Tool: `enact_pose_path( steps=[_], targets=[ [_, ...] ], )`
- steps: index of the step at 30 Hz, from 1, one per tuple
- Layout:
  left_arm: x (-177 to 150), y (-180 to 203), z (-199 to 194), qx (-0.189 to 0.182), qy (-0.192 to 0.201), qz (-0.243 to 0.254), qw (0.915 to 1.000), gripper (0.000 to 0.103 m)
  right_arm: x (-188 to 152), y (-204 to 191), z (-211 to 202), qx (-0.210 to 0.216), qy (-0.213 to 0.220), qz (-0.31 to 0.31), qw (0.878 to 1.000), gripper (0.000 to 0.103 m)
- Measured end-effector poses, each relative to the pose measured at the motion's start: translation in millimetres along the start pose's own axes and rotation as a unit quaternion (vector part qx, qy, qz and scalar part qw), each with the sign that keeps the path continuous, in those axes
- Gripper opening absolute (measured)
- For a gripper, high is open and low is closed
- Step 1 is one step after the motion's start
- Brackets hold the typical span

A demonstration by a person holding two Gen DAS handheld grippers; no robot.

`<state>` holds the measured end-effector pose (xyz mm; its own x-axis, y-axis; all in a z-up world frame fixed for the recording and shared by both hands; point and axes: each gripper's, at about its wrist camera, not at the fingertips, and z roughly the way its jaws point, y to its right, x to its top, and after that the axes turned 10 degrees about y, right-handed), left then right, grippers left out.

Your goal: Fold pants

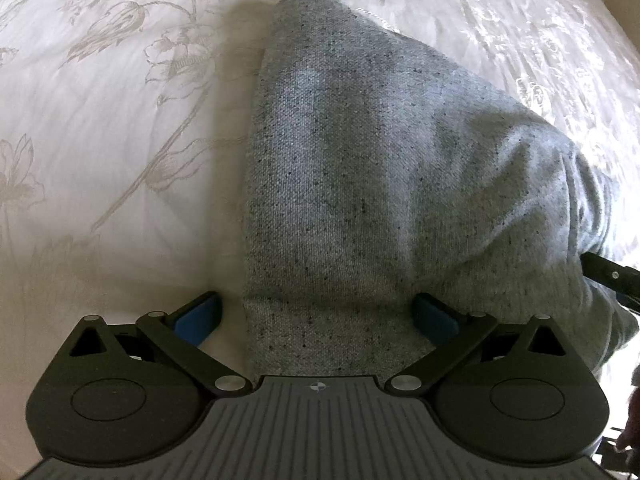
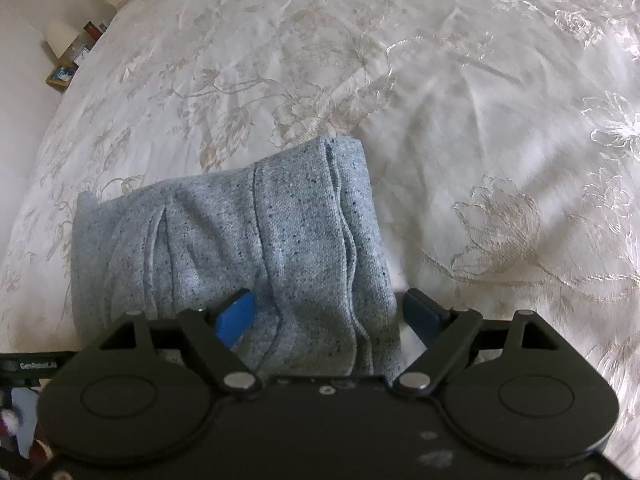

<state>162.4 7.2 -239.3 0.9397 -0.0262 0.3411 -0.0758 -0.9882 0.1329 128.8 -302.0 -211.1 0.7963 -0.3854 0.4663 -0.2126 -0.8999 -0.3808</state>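
Where it lies folded, the pants point(image 2: 248, 248) bundle runs lengthwise away from the right claw point(image 2: 324, 316).

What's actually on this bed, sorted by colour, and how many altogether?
Grey: 1, the folded pants
Black with blue pads: 2, the left gripper and the right gripper
White: 1, the flowered bedspread under them
Total: 4

speckled grey pants point(image 2: 240, 248) – white bedspread point(image 2: 460, 100) with pale beige flowers – blue pads point(image 2: 236, 316).
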Motion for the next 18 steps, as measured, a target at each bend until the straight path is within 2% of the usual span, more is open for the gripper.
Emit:
enact_pose_path(
  steps=[18],
  targets=[
    [10.7, 0.6, 4.5, -0.001, -0.004, -0.008, 1.0, 0.103, 2.4, 6.6, 2.3, 0.01, -0.005, 0.011, 1.0, 0.093]
  ],
)
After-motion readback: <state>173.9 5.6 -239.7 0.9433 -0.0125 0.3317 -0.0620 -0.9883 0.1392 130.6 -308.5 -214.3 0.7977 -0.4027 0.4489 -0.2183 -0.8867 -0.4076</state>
